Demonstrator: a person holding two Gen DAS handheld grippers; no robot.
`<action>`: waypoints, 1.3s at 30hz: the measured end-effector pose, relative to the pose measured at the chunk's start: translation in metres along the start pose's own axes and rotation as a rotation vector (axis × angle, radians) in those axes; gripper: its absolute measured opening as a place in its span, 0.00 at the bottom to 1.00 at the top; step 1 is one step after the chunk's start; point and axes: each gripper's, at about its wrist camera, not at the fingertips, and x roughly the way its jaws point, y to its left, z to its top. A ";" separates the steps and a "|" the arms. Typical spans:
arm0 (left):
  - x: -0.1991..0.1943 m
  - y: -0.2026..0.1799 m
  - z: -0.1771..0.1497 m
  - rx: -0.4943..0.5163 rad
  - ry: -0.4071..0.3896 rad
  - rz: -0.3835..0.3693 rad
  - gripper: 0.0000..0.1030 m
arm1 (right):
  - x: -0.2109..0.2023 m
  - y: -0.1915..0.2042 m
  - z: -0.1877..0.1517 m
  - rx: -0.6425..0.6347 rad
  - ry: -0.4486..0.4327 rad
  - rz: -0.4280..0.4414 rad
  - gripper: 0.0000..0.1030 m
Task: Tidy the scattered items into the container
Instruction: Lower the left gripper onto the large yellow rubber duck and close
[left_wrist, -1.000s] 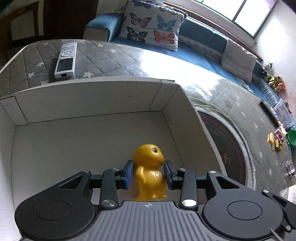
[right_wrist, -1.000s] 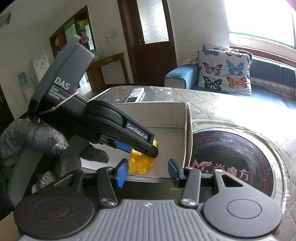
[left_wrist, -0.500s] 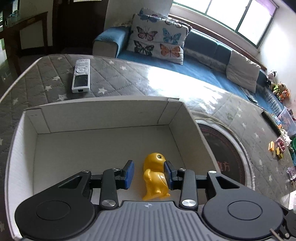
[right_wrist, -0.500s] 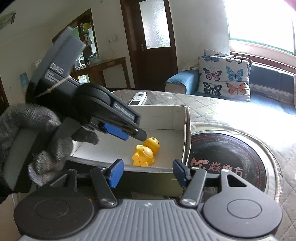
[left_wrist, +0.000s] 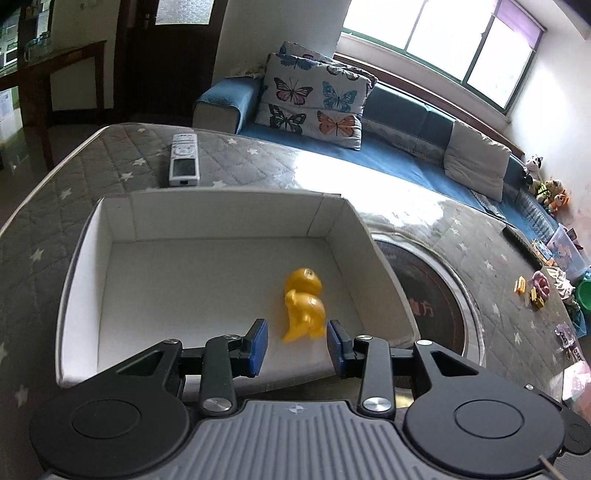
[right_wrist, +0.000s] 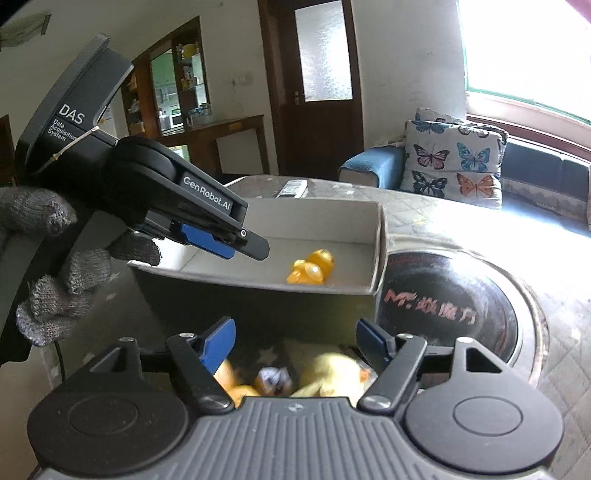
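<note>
A yellow duck toy (left_wrist: 303, 306) lies on its side on the floor of the white cardboard box (left_wrist: 221, 214), near its right wall. My left gripper (left_wrist: 297, 345) hangs open just short of the duck, touching nothing. In the right wrist view a gloved hand holds that left gripper (right_wrist: 251, 247) over the box (right_wrist: 314, 221), with the duck (right_wrist: 312, 271) below it. My right gripper (right_wrist: 295, 339) sits in front of the box's dark outer wall. Its jaws are opening with nothing between them. Blurred yellow toys (right_wrist: 332, 373) lie on the table under it.
A white remote control (left_wrist: 183, 159) lies on the quilted cover behind the box. A round black cooktop (left_wrist: 436, 295) is set into the table right of the box. Small toys (left_wrist: 532, 290) sit near the table's right edge. A blue sofa with butterfly cushions (left_wrist: 314, 99) stands beyond.
The duck stood upright between the left jaws and now lies on its side in the box. The left gripper drew back and up. The right jaws widened and toys came into view beneath them.
</note>
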 end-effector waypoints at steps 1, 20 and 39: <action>-0.003 0.001 -0.005 -0.006 -0.001 -0.001 0.37 | -0.002 0.003 -0.003 -0.003 0.002 0.006 0.72; -0.019 0.030 -0.072 -0.132 0.026 0.000 0.37 | 0.002 0.049 -0.049 -0.072 0.076 0.080 0.77; -0.021 0.028 -0.079 -0.150 0.024 -0.006 0.37 | 0.013 0.058 -0.060 -0.061 0.102 0.062 0.77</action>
